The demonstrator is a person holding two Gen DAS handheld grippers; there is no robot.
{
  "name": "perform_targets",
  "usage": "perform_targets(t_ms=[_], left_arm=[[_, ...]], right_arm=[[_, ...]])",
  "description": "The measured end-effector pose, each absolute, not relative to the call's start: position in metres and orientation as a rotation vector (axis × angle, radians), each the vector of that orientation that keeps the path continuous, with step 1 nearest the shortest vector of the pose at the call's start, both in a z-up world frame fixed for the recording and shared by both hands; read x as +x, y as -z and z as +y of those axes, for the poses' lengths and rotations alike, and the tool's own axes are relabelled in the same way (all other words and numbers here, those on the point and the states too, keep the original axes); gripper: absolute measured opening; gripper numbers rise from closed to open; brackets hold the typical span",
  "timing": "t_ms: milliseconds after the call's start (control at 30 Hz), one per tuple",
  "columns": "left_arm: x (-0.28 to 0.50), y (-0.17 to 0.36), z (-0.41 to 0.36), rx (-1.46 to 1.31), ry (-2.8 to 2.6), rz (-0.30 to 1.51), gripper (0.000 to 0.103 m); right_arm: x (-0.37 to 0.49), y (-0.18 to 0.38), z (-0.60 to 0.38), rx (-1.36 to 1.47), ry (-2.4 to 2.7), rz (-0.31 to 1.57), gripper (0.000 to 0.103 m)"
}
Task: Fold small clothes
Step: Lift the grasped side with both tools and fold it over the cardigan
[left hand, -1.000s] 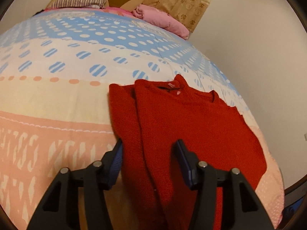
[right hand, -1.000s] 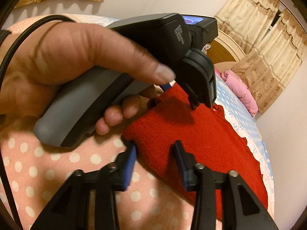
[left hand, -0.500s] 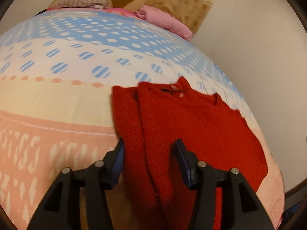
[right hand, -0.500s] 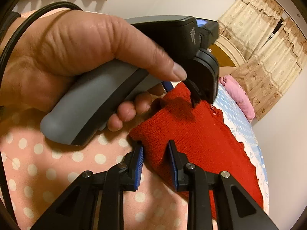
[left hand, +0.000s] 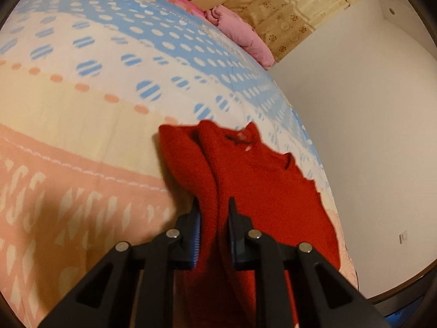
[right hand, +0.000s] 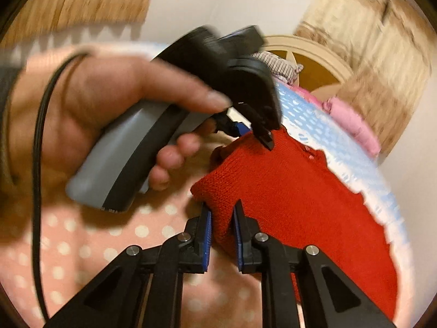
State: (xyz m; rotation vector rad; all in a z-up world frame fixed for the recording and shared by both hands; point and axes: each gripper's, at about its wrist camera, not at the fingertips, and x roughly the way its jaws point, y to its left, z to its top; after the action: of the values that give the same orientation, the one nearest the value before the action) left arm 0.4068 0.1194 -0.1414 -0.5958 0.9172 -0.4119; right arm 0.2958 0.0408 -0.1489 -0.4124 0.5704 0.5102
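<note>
Two pinches hold one red sweater (left hand: pixel 262 191), which lies on the patterned bedspread (left hand: pixel 82 125) ahead of my jaws. My left gripper (left hand: pixel 213 229) is closing narrow on a thick fold of knit along the sweater's left edge. If it has caught only the top layer, the lower one will sag out as I lift. My right gripper (right hand: pixel 222 235) is closing narrow on the near corner, with cloth between the pads. That bite looks shallow and the loose knit could slip free. No container is in view.
</note>
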Motion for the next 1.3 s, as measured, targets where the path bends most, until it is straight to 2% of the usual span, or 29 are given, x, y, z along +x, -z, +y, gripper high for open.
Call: perform_targets(t_ms=[133,533,1300], left_arm=[[0.407,0.114,0.107,-0.579,0.443,0.887,0.017],[0.407,0.071,0.048,-0.566,0.504,0.854,0.017],[0.431,0.082,-0.118,-0.41,0.65,0.961,0.017]], right_arm=[[0.301,0.126,0.004,-0.207,-0.543,0.572,0.013],[0.302,0.099,-0.086,0.09,-0.533,0.54,0.013],[0.286,0.136,-0.244,0.45,-0.413,0.558,0.013]])
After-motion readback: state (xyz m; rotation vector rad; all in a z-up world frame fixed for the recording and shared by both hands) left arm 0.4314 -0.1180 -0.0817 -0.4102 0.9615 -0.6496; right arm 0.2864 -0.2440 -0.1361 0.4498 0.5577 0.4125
